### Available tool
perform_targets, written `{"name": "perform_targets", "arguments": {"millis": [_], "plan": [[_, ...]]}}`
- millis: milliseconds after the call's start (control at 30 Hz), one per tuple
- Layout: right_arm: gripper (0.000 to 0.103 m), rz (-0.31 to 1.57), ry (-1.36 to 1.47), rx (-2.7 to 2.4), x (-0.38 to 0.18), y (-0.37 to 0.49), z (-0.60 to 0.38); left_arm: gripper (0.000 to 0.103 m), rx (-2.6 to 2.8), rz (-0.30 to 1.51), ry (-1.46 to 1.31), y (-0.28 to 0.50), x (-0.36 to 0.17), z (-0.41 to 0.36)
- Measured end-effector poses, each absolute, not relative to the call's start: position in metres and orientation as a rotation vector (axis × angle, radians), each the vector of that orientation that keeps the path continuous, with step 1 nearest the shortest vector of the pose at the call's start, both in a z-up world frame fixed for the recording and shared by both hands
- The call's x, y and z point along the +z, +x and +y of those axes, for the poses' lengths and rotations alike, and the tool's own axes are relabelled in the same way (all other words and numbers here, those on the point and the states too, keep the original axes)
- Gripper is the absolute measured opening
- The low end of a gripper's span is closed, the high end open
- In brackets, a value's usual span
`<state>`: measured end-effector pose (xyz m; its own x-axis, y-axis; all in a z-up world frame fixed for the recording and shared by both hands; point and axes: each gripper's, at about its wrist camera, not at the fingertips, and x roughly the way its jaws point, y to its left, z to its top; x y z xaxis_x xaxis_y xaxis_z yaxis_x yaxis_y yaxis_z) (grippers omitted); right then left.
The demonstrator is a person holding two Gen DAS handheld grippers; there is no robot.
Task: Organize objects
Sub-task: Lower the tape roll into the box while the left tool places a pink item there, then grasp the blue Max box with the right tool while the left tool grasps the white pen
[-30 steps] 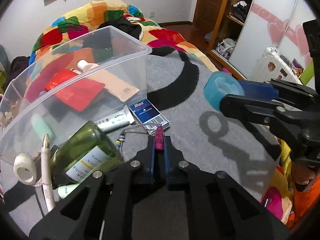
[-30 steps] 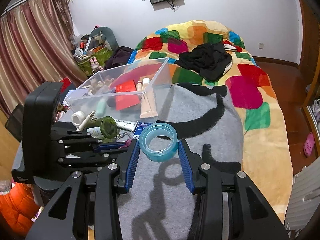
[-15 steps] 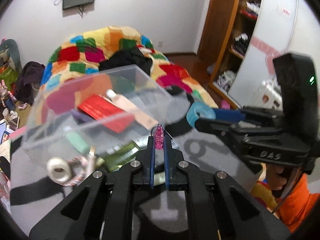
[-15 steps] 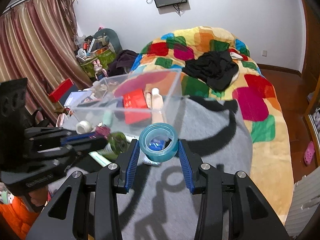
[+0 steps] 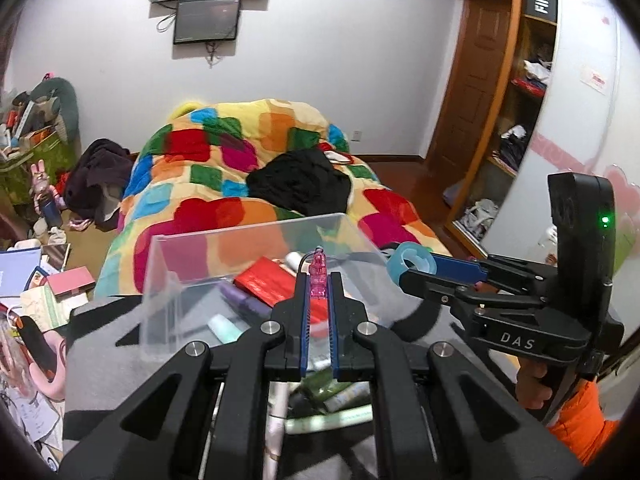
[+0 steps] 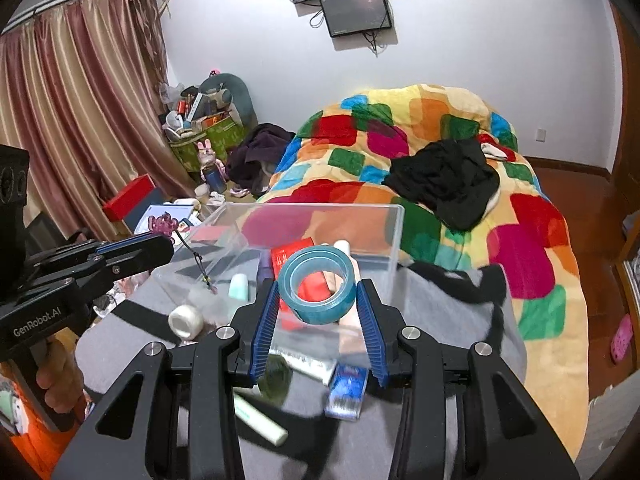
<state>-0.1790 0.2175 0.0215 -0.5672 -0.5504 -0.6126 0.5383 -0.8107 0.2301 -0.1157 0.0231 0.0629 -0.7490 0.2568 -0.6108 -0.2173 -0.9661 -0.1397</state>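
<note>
My left gripper [image 5: 319,280] is shut on a pink charm [image 5: 319,270] with a dangling cord, held up over the near side of the clear plastic bin [image 5: 168,276]. The charm also shows in the right wrist view [image 6: 163,225]. My right gripper [image 6: 317,300] is shut on a blue tape roll [image 6: 317,284], held above the bin's near wall [image 6: 394,240]. The roll shows at the right in the left wrist view [image 5: 412,261]. The bin holds a red packet [image 6: 289,258], tubes and other items.
On the grey blanket [image 6: 440,308] in front of the bin lie a white tape roll [image 6: 186,320], a blue box [image 6: 347,392], a green bottle [image 6: 276,376] and tubes. A colourful quilt [image 6: 440,128] with black clothes lies behind. Clutter stands at the left.
Both grippers have risen from the blanket and moved toward the bin, the left with the charm and the right with the tape roll. The bin now sits below and ahead of both.
</note>
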Motion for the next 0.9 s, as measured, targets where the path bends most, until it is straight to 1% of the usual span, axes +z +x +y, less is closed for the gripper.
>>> {"name": "perform_targets", "arguments": {"millis": [100, 233, 433, 633, 733, 833, 900], "plan": [[0.037, 0.015, 0.963, -2.333, 0.015, -0.191, 0.202, 0.007, 2.721, -0.119, -1.016, -0.13, 0.052, 0.012], [0.037, 0.056, 1.051, -2.321, -0.002, -0.21, 0.189, 0.007, 2.69, -0.198, -1.145, -0.152, 0.022, -0.005], [0.037, 0.097, 1.139, -2.27, -0.019, -0.227, 0.174, 0.007, 2.617, -0.271, -1.267, -0.166, -0.009, -0.014], [0.038, 0.18, 1.117, -2.275, -0.021, -0.22, 0.161, 0.009, 2.611, -0.271, -1.229, -0.158, -0.006, -0.014], [0.043, 0.17, 1.103, -2.266, -0.018, -0.215, 0.163, 0.01, 2.622, -0.263, -1.223, -0.154, -0.003, -0.015], [0.045, 0.175, 1.08, -2.279, -0.013, -0.207, 0.166, 0.012, 2.636, -0.262, -1.209, -0.148, 0.001, -0.018], [0.045, 0.181, 1.06, -2.287, -0.008, -0.2, 0.169, 0.015, 2.651, -0.247, -1.2, -0.141, 0.005, -0.018]]}}
